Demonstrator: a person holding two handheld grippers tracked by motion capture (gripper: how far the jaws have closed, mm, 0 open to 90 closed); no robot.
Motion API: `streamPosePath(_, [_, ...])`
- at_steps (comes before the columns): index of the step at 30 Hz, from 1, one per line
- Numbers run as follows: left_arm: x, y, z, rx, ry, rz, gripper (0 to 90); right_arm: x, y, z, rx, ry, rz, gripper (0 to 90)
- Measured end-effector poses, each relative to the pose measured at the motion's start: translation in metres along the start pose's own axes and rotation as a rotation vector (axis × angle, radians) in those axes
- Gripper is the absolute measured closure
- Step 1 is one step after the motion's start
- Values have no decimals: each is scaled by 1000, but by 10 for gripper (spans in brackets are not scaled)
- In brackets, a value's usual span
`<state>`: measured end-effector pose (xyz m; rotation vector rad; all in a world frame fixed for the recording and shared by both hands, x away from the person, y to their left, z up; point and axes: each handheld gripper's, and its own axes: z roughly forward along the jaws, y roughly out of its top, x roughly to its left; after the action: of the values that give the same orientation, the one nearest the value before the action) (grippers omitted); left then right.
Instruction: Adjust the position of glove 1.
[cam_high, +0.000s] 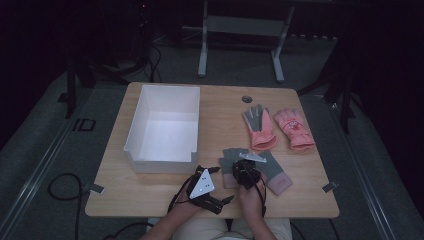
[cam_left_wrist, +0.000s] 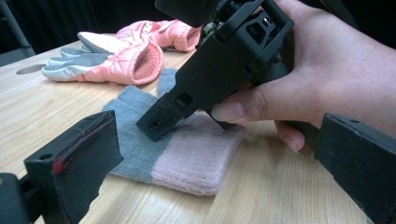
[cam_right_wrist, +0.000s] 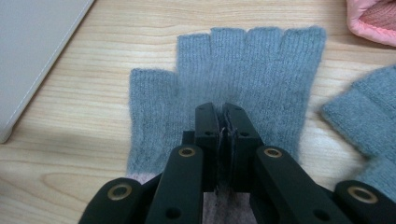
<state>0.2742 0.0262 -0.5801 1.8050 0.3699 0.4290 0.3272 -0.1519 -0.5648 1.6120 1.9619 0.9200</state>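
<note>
Two grey fingerless knit gloves with pink cuffs lie near the table's front edge. My right gripper (cam_high: 241, 171) (cam_right_wrist: 224, 111) is shut and points down at the left grey glove (cam_high: 229, 159) (cam_right_wrist: 252, 60). In the left gripper view its tip (cam_left_wrist: 156, 126) rests on that glove (cam_left_wrist: 187, 161), near where grey meets pink. No fabric is visibly bunched between the jaws. The second grey glove (cam_high: 276, 172) (cam_right_wrist: 369, 116) lies just to the right. My left gripper (cam_high: 220, 186) (cam_left_wrist: 215, 163) stands wide open beside the cuff, holding nothing.
A white open box (cam_high: 132, 130) (cam_right_wrist: 32, 46) stands on the left of the wooden table (cam_high: 225, 115). Two pink padded gloves (cam_high: 260, 129) (cam_high: 295, 129) (cam_left_wrist: 121, 60) lie at the back right. A round cable hole (cam_high: 247, 99) sits near the far edge.
</note>
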Motion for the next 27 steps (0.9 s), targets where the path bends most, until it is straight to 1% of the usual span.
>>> streamPosePath(2, [0,0,0,1,-1,0,0,0,0,0,-4,0,-2,831])
streamPosePath(4, [0,0,0,0,-1,-1,0,0,2,-3,-3,8,-3,793])
streamPosePath(5, [0,0,0,0,-2,-1,0,1,4,-6,-16,9,-14,793])
streamPosePath(6, [0,0,0,0,-3,-1,0,1,7,-11,-29,13,-30,780])
streamPosePath(8, [0,0,0,-1,-5,-2,0,-1,16,-19,-57,29,-57,727])
streamPosePath(9, [0,0,0,-1,-5,-1,0,-3,21,-23,-65,38,-83,696])
streamPosePath(10, [0,0,0,-1,-6,-2,0,-5,26,-27,-73,36,-105,695])
streamPosePath(11, [0,0,0,-2,-6,-3,0,-8,31,-31,-90,52,-129,679])
streamPosePath(12, [0,0,0,-2,-5,0,0,-13,37,-36,-109,66,-161,671])
streamPosePath(13, [0,0,0,-2,-5,2,0,-20,44,-41,-121,59,-188,670])
streamPosePath(14, [0,0,0,-1,-6,3,0,-26,48,-44,-127,71,-197,662])
streamPosePath(15, [0,0,0,1,-5,4,0,-34,51,-48,-138,95,-204,658])
streamPosePath(17, [0,0,0,-2,-7,-2,0,-49,55,-53,-148,69,-230,664])
streamPosePath(18, [0,0,0,-1,-8,-1,0,-58,56,-55,-148,79,-242,656])
streamPosePath(19, [0,0,0,-1,-8,-1,0,-58,56,-55,-148,79,-242,656])
streamPosePath(20, [0,0,0,0,-8,0,0,-66,55,-56,-149,93,-254,651])
streamPosePath(21, [0,0,0,1,-8,0,0,-80,51,-57,-129,81,-283,649])
streamPosePath(22, [0,0,0,2,-8,0,0,-88,49,-56,-112,91,-298,648])
streamPosePath(24, [0,0,0,0,-9,-1,0,-101,42,-55,-86,70,-328,657])
streamPosePath(25, [0,0,0,2,-8,1,0,-107,39,-53,-64,69,-340,656])
streamPosePath(27, [0,0,0,4,-7,1,0,-117,32,-50,-29,75,-346,656])
